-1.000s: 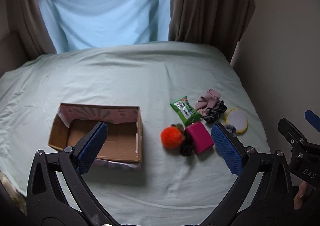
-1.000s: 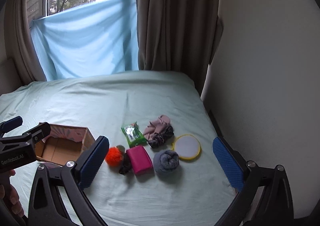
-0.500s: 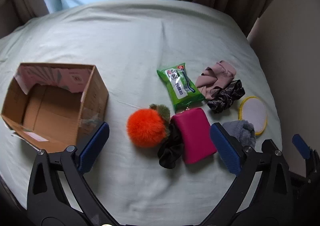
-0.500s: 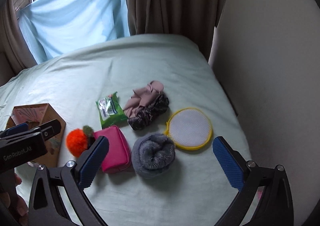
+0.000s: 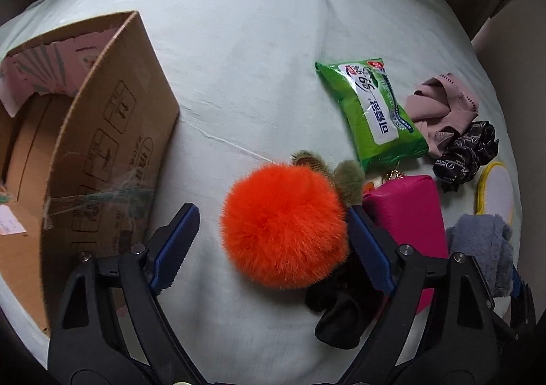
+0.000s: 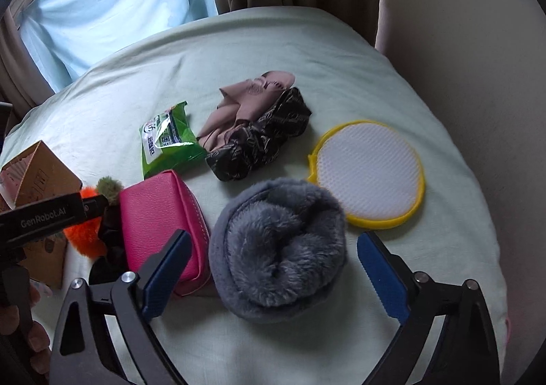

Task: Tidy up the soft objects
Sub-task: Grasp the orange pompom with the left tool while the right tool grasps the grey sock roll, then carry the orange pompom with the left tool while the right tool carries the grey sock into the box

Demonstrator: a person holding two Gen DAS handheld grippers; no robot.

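An orange fluffy pom-pom (image 5: 285, 224) lies on the bed between the open fingers of my left gripper (image 5: 273, 231), not clamped. A grey fuzzy roll (image 6: 278, 248) lies between the open fingers of my right gripper (image 6: 273, 264), also free. A pink pouch (image 6: 160, 224) lies between the two, with a black scrunchie (image 5: 341, 313) at its left. The open cardboard box (image 5: 85, 153) stands to the left. The pom-pom also shows in the right wrist view (image 6: 85, 241), partly behind the left gripper.
A green wipes pack (image 6: 167, 143), a mauve cloth (image 6: 249, 105), a dark patterned scrunchie (image 6: 266, 139) and a yellow-rimmed white round pad (image 6: 368, 173) lie farther back. The bed edge and wall are at the right, curtains behind.
Both grippers have moved down and forward toward the bed. The left now straddles the orange pom-pom and the right straddles the grey roll. Both stay open.
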